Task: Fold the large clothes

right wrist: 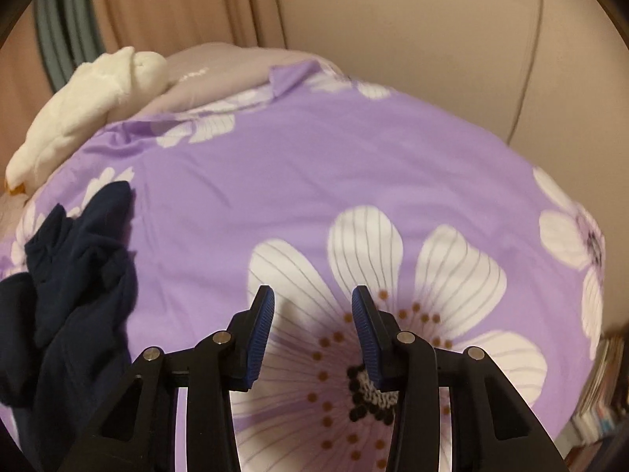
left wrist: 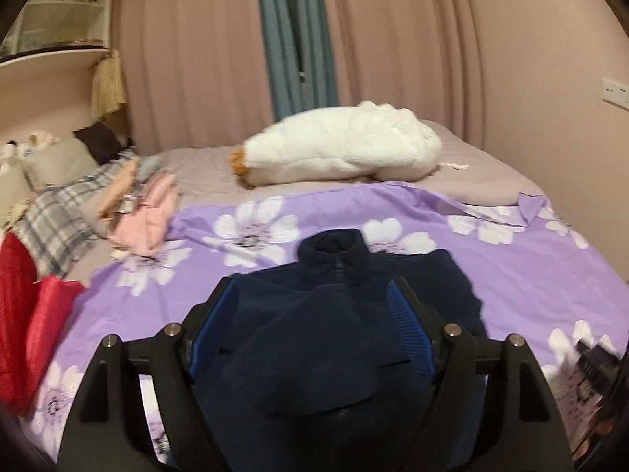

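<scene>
The navy fleece jacket (left wrist: 334, 314) lies on the bed, spread over the purple flowered sheet (left wrist: 511, 275), collar pointing to 12 o'clock in the left wrist view and zip front facing up. One part, probably a sleeve or side panel, is laid across the chest, so I judge a first fold is made and the piece is resting flat so that it keeps that shape.

The left tool (left wrist: 314, 310) has its 2 blue-padded fingers spread wide on either side of the jacket's body. The fabric shows between them, but neither pad presses on it: the tool is released, most likely so the folded layer stays put.

In the right wrist view the jacket (right wrist: 74, 295) sits bunched at 9 o'clock, well apart from the right tool (right wrist: 312, 295). That tool's jaws are partly apart with nothing between them, only the sheet's big white flower underneath, so it grasps nothing. It hangs off to the side, likely placed for the garment's other edge.

Farther out, a white plush goose (left wrist: 342, 145) lies at 12 o'clock beyond the sheet. At 9 to 10 o'clock are other clothes: pink pieces (left wrist: 153, 216), a plaid cloth (left wrist: 59, 216) and a red garment (left wrist: 27, 306), clear of the folding area.
</scene>
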A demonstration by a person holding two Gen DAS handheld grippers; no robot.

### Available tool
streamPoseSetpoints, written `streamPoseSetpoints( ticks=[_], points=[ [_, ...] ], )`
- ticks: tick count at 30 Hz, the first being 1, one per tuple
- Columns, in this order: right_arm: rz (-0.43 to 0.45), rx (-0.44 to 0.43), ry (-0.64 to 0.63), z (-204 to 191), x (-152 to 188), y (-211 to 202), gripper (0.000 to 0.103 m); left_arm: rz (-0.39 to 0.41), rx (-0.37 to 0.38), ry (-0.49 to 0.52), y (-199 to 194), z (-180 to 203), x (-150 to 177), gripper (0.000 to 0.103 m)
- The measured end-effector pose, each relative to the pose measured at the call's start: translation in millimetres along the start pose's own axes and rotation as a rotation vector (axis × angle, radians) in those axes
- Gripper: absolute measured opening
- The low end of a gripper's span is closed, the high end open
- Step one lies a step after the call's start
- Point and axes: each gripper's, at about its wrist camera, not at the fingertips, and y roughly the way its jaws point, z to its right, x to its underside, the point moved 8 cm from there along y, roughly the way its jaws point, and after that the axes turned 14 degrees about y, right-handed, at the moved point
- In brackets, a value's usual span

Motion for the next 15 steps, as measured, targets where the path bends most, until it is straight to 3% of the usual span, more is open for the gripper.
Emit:
streamPoseSetpoints(
  ticks=[6, 8, 10, 11, 14, 15],
  points=[
    [0.061, -0.055, -0.126, -27.2, 11.6, -21.7, 0.043, -0.043, -0.162, -0.095, -10.4, -65.4, 65.2, 0.074],
    [0.113, -0.061, -0.179, -37.4, 15.9, -32.0, 0.043, -0.091, -0.215, -0.171, -4.3, -92.6, 98.9, 0.059],
    [0.186, -0.068, -0.226, -48.0, 19.3, -44.1, 0.044, -0.170, -0.202, -0.228, 8.6, -108.8, 129.1, 0.042],
    [0.215, -0.083, -0.255, -55.9, 22.5, -50.8, 0.049, -0.205, -0.195, -0.241, 14.1, -113.5, 141.8, 0.035],
    [0.229, -0.165, -0.278, -76.0, 30.6, -62.4, 0.068, -0.263, -0.235, -0.293, 19.2, -134.4, 182.7, 0.033],
    [0.228, -0.194, -0.277, -82.2, 34.6, -65.7, 0.070, -0.267, -0.249, -0.288, 19.3, -137.1, 190.6, 0.033]
  ],
)
